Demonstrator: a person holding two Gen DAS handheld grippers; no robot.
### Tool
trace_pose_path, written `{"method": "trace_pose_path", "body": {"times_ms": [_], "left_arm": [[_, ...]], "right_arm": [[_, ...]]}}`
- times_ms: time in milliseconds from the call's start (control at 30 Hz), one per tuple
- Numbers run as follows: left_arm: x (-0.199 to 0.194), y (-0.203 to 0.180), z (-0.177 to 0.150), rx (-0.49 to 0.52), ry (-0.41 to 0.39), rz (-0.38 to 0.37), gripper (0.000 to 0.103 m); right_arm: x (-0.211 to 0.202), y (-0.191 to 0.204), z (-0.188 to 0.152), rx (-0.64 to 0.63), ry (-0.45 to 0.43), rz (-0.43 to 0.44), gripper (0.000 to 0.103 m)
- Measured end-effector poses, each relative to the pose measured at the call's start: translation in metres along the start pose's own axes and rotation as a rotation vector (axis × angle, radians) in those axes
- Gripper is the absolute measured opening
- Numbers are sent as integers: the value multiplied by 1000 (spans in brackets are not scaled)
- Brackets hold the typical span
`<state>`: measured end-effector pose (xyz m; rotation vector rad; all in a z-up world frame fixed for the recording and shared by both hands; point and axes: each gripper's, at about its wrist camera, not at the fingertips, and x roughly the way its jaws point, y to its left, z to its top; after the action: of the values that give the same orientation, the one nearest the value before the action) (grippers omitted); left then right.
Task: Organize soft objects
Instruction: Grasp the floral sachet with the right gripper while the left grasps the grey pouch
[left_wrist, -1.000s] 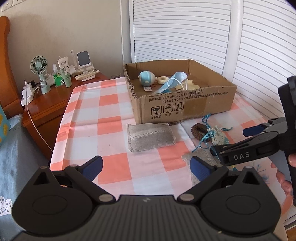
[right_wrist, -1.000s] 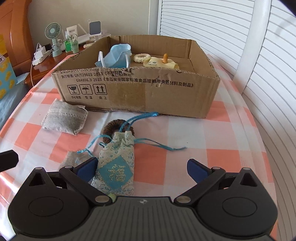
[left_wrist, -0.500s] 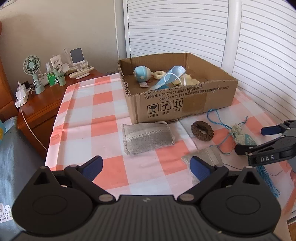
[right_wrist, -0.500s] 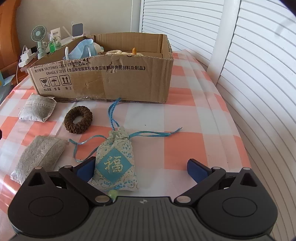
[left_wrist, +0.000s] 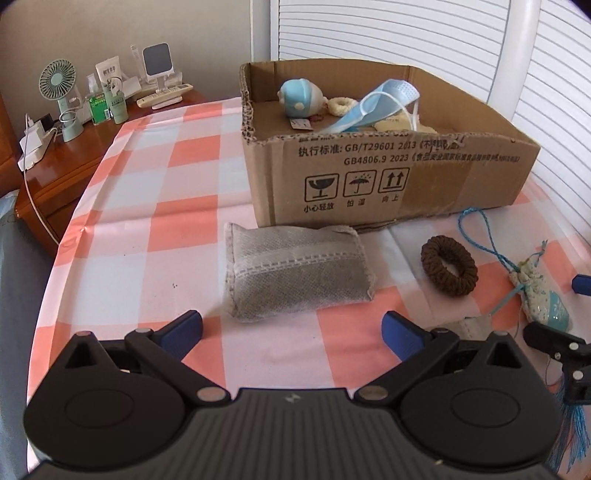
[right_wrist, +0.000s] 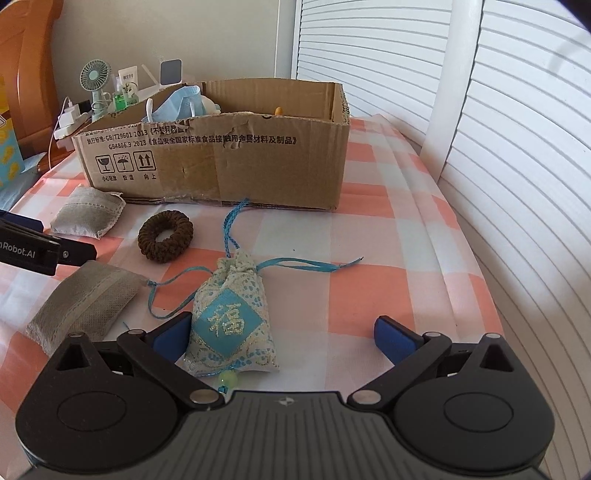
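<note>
Right wrist: sachet (right_wrist: 232, 317) character visible | left wrist: box (left_wrist: 436, 181) contents | both tools apart

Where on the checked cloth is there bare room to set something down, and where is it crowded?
Free: the cloth left of the cardboard box and grey pouch, toward the nightstand; also the stretch right of the blue sachet, toward the shutters. Crowded: in front of the box, where the pouch, brown scrunchie, sachet, its cords and a second grey pouch lie.

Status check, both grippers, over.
Left gripper open, facing grey fabric pouch. Right gripper open around blue embroidered sachet. Cardboard box path unobstructed.
</note>
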<state>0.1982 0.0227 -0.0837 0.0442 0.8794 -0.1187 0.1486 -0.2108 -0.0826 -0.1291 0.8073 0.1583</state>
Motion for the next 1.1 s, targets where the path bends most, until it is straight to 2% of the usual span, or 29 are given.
{"method": "trace_pose_path", "body": {"times_ms": [400,700,800,867,933,1100], "left_arm": [[21,-6,22,-51,-41,44,103],[24,-11,28,-95,-35,80,102],[19,-9,24,-73,-49,59,94],[14,-9,21,-46,-60,37,81],[10,-5,19,-34,-62,26,76],[2,4,11,-35,-58,23,74]], "right_arm": [[-1,0,-4,-2,-27,2,103],[-2,2,-6,4,-40,-9,103],[-2,2,-6,7,-42,-12,103],[-2,3,-7,7,-46,-15,103],[-2,3,-6,9,-42,-17,103],[-3,9,-5,-26,-32,9,103]]}}
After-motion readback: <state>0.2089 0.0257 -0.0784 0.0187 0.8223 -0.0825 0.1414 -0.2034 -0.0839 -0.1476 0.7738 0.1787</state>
